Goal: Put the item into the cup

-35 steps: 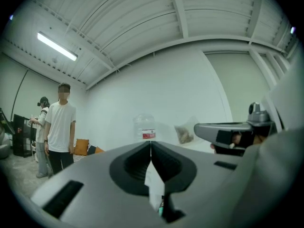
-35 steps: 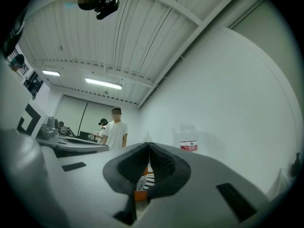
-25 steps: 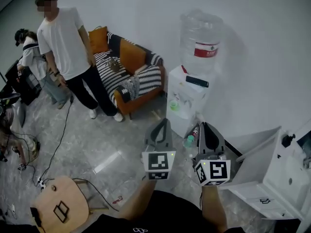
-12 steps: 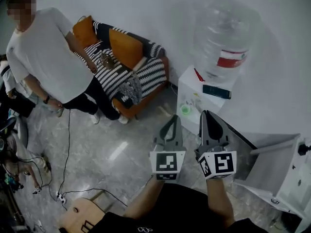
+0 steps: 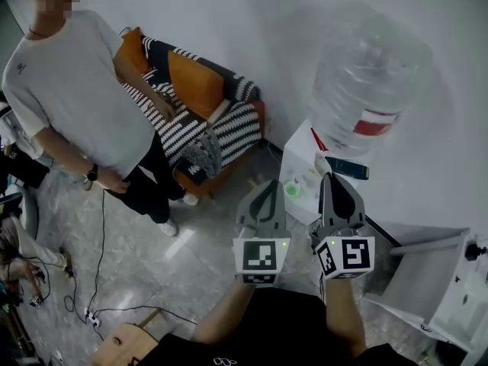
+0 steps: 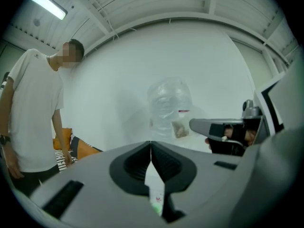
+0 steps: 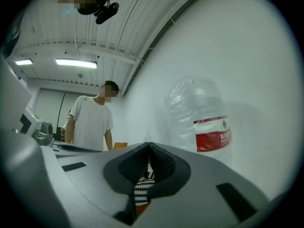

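Note:
A small green cup [image 5: 292, 190] sits at the front of the white water dispenser [image 5: 303, 158], which carries a big clear bottle [image 5: 367, 82]. Both grippers are held side by side just short of it. My left gripper [image 5: 264, 191] is shut with nothing between its jaws, its tip left of the cup. My right gripper [image 5: 336, 183] is also shut and empty, its tip right of the cup. In the left gripper view the jaws [image 6: 151, 146] meet below the bottle [image 6: 168, 106]. The right gripper's jaws [image 7: 149, 148] meet beside the bottle [image 7: 202, 122]. No item for the cup is identifiable.
A dark flat device [image 5: 347, 168] lies on top of the dispenser. A person in a white T-shirt [image 5: 72, 90] stands at the left by an orange and striped sofa [image 5: 202, 105]. A white cabinet [image 5: 435, 280] stands at the right. Cables [image 5: 99, 280] cross the floor.
The view has closed in on the dispenser, and the bottle looms larger. The person in white has stepped nearer. Both grippers stay shut and side by side.

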`<action>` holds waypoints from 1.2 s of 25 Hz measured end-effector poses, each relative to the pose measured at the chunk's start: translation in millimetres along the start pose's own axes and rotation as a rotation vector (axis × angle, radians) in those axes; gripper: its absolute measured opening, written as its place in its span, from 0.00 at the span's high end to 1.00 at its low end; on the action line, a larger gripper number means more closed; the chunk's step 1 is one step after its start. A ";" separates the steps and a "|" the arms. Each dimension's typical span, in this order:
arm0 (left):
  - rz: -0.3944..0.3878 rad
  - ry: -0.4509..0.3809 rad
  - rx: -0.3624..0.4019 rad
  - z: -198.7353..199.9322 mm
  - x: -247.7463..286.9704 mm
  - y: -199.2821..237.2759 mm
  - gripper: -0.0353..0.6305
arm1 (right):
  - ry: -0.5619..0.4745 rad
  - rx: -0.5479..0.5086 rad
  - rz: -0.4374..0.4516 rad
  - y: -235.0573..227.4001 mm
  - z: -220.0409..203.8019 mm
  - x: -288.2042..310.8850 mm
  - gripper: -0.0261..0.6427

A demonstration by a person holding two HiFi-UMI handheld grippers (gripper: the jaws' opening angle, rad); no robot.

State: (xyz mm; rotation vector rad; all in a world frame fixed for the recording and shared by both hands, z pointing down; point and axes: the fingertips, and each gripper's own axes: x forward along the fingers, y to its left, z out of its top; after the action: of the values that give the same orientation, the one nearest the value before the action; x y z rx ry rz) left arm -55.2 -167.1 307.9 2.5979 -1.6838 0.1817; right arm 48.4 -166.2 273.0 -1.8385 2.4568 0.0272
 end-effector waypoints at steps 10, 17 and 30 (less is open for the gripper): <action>-0.013 0.118 -0.050 -50.4 23.8 -1.5 0.93 | 0.142 0.033 -0.027 -25.8 -61.0 3.4 0.94; -0.022 0.181 -0.095 -76.8 47.6 -7.9 0.93 | 0.211 0.039 0.002 -33.1 -85.5 16.4 0.94; 0.061 0.343 -0.178 -177.7 71.7 10.3 0.93 | 0.363 0.097 0.028 -51.1 -176.4 25.5 0.94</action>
State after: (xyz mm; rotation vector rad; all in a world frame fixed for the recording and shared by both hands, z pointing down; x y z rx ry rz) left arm -49.1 -219.0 492.5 2.2358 -1.5777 0.4303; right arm 81.9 -215.2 448.6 -1.9107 2.6531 -0.4554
